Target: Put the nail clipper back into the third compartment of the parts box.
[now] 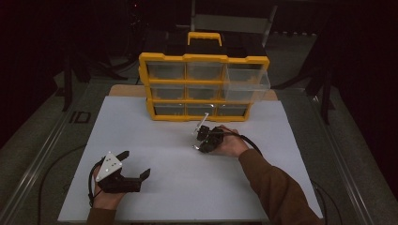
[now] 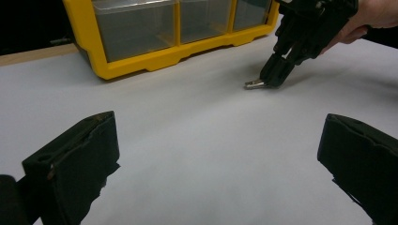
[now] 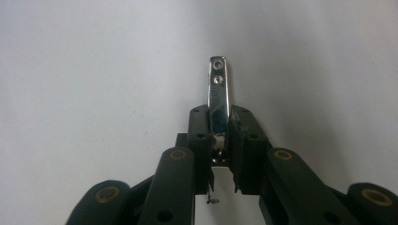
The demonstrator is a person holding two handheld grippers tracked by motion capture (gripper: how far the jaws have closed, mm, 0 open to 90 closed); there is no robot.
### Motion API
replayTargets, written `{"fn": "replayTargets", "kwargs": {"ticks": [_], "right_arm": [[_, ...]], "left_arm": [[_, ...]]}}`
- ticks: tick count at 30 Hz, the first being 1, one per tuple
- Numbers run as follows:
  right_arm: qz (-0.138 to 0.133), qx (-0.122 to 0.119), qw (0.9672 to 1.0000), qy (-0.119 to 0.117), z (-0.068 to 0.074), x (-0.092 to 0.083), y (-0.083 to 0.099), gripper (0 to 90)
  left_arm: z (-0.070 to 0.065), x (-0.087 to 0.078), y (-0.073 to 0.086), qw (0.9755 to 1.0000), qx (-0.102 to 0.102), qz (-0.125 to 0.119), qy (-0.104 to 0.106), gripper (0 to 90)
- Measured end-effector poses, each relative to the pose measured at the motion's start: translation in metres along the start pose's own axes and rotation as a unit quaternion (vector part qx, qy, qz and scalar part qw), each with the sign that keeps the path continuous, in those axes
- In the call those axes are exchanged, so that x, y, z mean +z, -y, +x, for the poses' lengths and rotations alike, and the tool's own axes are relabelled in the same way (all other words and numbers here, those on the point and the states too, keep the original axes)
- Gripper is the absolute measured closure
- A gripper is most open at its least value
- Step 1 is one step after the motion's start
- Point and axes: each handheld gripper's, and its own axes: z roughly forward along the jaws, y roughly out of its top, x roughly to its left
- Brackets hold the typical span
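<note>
One small shiny metal nail clipper (image 3: 218, 101) pinched in right tongs (image 3: 219, 136), low over white desk (image 1: 155, 140), near one yellow nine-drawer plastic organizer (image 1: 204, 86). Left tongs (image 1: 133, 165) spread, empty, near left.

Dim workshop or lab bench: white board (image 1: 141, 140) on metal-railed table (image 1: 42, 154), yellow parts drawer cabinet (image 1: 204, 86) (one drawer out), dark surroundings.
</note>
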Motion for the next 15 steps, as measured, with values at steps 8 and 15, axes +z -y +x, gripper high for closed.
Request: {"fn": "replayTargets", "kwargs": {"ticks": [8, 15], "right_arm": [[-0.011, 0.021, 0.9997, -0.003, 0.001, -0.011, 0.000, 79.6], [-0.018, 0.035, 0.9992, -0.006, 0.000, -0.020, 0.002, 79.6]], "left_arm": [[0.000, 0.000, 0.000, 1.0000, 0.000, 0.000, 0.000, 0.1], [0.000, 0.000, 0.000, 1.0000, 0.001, 0.000, 0.000, 0.1]]}}
